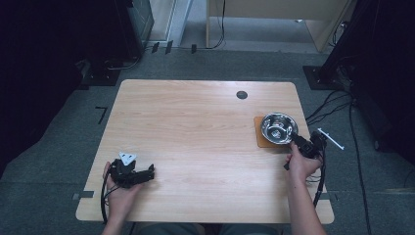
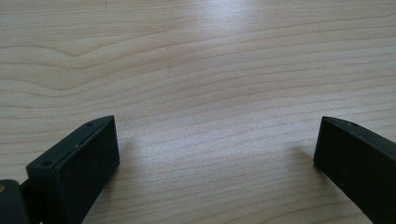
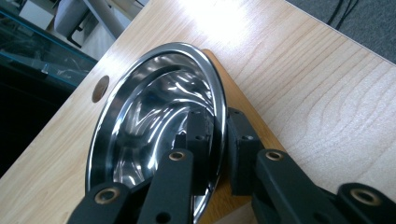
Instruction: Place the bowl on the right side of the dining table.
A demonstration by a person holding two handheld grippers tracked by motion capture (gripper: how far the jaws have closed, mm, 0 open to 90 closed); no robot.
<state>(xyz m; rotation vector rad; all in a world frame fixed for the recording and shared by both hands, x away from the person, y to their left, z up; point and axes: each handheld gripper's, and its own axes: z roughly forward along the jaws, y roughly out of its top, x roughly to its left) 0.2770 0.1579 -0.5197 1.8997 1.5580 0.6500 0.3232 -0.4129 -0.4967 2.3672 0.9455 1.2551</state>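
Observation:
A shiny steel bowl (image 1: 278,127) sits on a brown square mat (image 1: 262,141) at the table's right side. My right gripper (image 1: 295,140) is shut on the bowl's near rim. In the right gripper view one jaw lies inside the steel bowl (image 3: 149,116) and the other outside, over the brown mat (image 3: 243,109), with my right gripper (image 3: 219,135) pinching the rim. My left gripper (image 1: 149,172) rests near the front left of the table, held by a hand. The left gripper (image 2: 217,140) stands open over bare wood with nothing between its jaws.
The wooden table (image 1: 195,127) has a round dark grommet hole (image 1: 242,95) near its far edge. Cables and stand bases lie on the grey floor to the right. A white strip (image 1: 331,139) lies just off the table's right edge.

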